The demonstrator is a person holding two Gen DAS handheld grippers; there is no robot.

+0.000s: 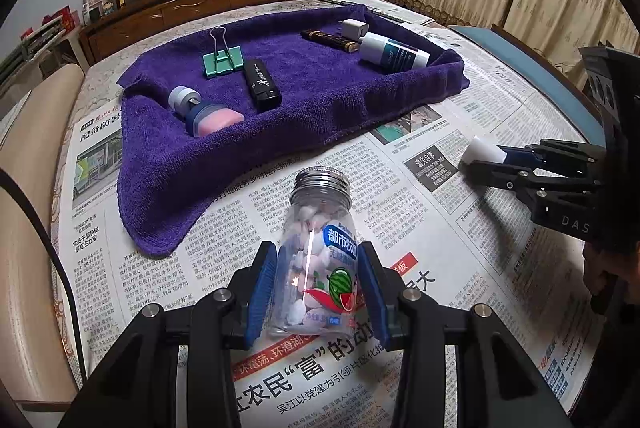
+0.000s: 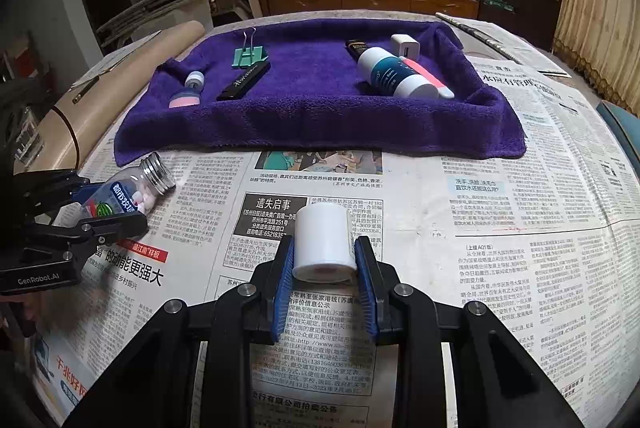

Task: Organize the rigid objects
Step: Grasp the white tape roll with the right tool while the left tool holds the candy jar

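Only right wrist view shows pink highlighter [image 2: 430,77] behind white-capped bottle [image 2: 394,71].

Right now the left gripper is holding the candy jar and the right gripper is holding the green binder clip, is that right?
Not quite. The left gripper does hold the candy jar, but the right gripper is shut on a white cylinder, as the right wrist view shows. The binder clip lies on the purple towel.
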